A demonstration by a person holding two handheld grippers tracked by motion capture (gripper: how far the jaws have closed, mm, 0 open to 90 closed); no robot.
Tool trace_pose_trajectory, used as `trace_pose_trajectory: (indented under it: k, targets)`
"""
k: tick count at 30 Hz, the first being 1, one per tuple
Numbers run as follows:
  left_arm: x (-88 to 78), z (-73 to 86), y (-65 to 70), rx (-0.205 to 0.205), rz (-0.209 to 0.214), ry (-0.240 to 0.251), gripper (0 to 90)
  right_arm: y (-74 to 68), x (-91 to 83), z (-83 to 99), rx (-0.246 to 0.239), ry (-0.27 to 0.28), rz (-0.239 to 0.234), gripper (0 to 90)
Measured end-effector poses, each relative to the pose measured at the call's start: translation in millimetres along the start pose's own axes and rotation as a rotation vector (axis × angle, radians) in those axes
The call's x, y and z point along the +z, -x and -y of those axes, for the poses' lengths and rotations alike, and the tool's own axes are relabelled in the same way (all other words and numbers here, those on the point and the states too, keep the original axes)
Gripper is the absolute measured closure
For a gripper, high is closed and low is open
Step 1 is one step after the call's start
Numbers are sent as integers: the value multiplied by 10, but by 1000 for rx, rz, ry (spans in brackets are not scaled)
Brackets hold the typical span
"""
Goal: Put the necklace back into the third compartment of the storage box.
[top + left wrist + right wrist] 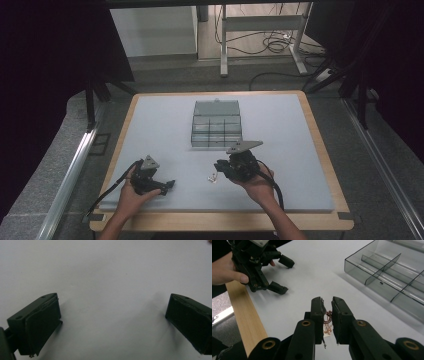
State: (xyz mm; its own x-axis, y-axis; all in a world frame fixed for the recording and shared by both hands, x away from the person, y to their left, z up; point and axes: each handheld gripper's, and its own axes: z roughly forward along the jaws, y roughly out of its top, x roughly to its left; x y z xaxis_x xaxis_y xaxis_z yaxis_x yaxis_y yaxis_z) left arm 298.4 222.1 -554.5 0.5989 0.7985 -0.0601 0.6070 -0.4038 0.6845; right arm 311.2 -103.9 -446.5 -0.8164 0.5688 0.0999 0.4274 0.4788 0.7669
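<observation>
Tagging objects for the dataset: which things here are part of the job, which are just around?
In the job:
- right gripper, shut on the small copper-coloured trinket
- clear compartment box, lid open
- left gripper, open, resting on the mat

Just around:
- grey mat
- metal frame legs and cables behind the table

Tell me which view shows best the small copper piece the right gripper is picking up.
The right gripper view: the copper piece, with a small tag, sits close up between the right gripper jaws, which are shut on it. The high view shows it as a tiny speck beside that gripper. The left gripper view shows bare mat.
</observation>
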Motion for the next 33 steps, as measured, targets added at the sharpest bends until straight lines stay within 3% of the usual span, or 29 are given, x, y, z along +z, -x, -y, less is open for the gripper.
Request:
trace_pose_trajectory:
  k: [13,23,33]
  targets:
    - [0,0,1,-1,1,1,0,-6,-172,-131,3,61,-8,782]
    - [1,0,2,-4,2,2,0,3,-227,-201,2,72,-17,782]
    - [2,0,2,-5,1,3,0,91,-353,-381,13,94,-19,782]
